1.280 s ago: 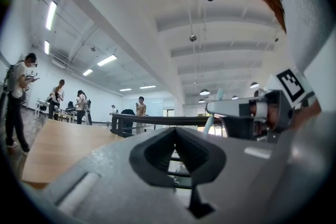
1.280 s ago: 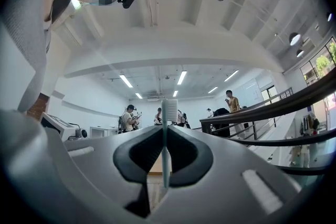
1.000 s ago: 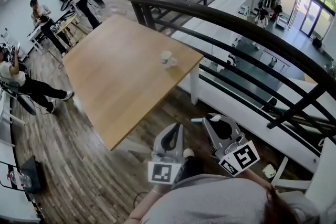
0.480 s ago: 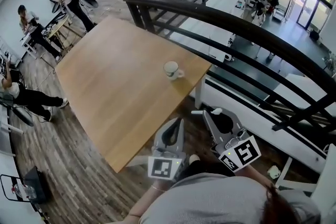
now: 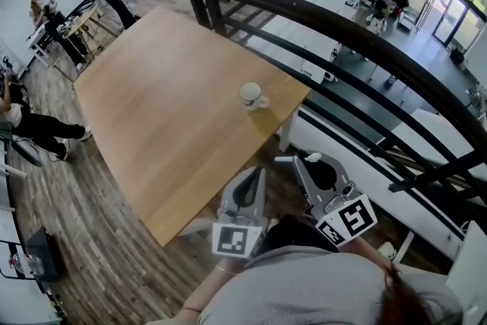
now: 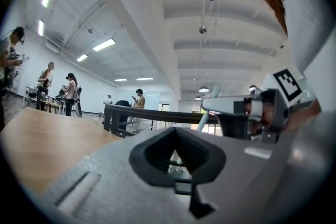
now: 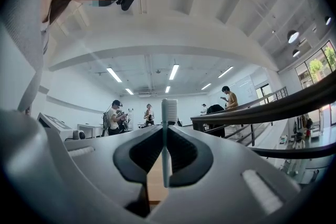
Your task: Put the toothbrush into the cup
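Sticking out between the closed jaws of the right gripper [image 5: 301,162], the toothbrush [image 7: 166,113] is pinched by its handle, off the table's [image 5: 152,110] near edge. The pick-up looks done; carrying it over and dropping it in are left. The cup [image 5: 250,95] stands upright near the table's right edge, well apart, with nothing visible inside. The left gripper [image 5: 257,173] is closed and holds nothing.
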Demonstrator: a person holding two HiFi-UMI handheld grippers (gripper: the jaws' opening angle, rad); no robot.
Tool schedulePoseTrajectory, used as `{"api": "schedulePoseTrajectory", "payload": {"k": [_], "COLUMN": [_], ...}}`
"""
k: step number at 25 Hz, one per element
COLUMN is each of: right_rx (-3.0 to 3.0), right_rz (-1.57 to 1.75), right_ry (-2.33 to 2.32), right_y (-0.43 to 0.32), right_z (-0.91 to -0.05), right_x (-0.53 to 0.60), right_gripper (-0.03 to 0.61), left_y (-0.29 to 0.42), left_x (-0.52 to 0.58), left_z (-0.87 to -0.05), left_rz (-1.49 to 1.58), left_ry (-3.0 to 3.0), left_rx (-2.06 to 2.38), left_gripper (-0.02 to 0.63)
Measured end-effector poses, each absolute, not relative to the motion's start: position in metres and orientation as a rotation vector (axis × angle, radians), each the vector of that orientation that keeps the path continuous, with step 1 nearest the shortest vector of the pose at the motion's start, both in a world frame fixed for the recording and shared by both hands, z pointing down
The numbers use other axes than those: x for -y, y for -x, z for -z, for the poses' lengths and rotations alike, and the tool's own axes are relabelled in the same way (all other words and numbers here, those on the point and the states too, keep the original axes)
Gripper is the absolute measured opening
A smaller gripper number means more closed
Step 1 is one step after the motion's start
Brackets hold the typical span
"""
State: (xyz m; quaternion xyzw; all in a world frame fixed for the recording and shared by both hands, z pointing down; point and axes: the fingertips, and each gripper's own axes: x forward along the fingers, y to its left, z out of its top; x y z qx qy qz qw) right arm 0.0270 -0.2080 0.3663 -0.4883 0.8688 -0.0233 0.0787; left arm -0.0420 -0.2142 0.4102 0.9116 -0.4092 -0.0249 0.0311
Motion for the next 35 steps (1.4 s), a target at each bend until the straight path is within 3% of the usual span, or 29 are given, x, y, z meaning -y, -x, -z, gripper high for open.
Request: {"api": "schedulePoseTrajectory", "payload": {"k": [15, 23, 35], "right_rx": [-2.597, -2.766, -2.798], "right_rz": [0.076, 0.153, 0.409], "right_ry": [1.347, 1.492, 1.454], "right_y": [-0.039, -0.011, 0.023], "right_z": [-0.356, -0.433, -0.505], "right_x": [0.353, 0.454, 0.47], "right_gripper": [0.025, 0.025, 0.026], "left_y": [0.062, 0.074, 0.091], "left_x": [0.222, 0.22, 0.225], "left_z": [-0.428, -0.433, -0.442], "left_rz": [0.031, -0.023, -0.089], "left_ry": [-2.658, -2.618, -2.574], "left_rx": [1.428, 1.492, 1.543], "left_gripper": [0.005, 0.005, 0.005]}}
